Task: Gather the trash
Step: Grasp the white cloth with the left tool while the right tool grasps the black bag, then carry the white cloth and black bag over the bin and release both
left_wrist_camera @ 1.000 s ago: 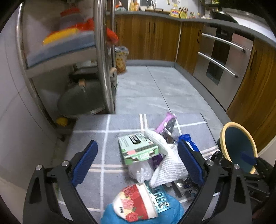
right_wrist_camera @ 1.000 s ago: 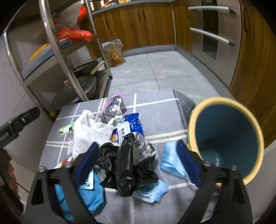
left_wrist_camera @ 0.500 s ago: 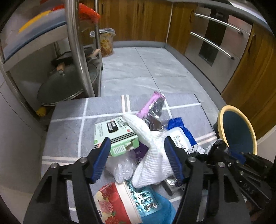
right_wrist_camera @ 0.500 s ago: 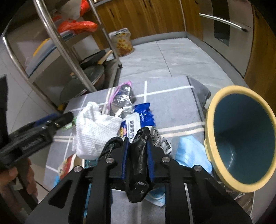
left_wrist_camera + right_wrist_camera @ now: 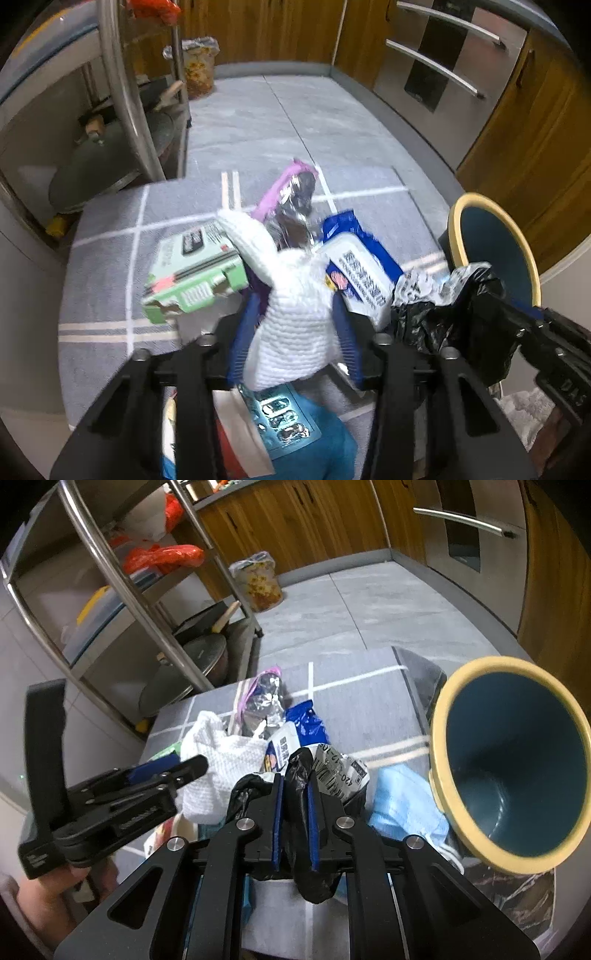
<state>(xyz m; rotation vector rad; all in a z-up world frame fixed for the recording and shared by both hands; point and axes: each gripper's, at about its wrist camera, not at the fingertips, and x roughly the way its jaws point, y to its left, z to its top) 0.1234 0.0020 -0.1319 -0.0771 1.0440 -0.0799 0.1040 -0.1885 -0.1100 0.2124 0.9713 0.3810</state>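
Note:
A heap of trash lies on a grey checked mat (image 5: 103,280). My left gripper (image 5: 295,302) has a white paper towel (image 5: 291,332) between its blue pads, and its jaws are closing on it. My right gripper (image 5: 295,781) pinches a black plastic bag (image 5: 314,878), its jaws still closing. From the right wrist view the left gripper (image 5: 184,770) shows side-on against the towel (image 5: 225,760). A blue bin with a yellow rim (image 5: 439,738) stands at the right of the heap. Still on the mat are a green box (image 5: 192,269), a wipes pack (image 5: 362,273) and a purple foil wrapper (image 5: 291,195).
A light blue mask (image 5: 402,805) lies beside the bin. A steel rack (image 5: 122,85) with pot lids stands left of the mat. Wooden cabinets and an oven front (image 5: 436,62) line the far and right sides. A bag-lined small bin (image 5: 197,62) stands on the grey floor.
My left gripper came down over the heap and closed from wide open around the white towel. My right gripper closed on the black bag and lifted it a little.

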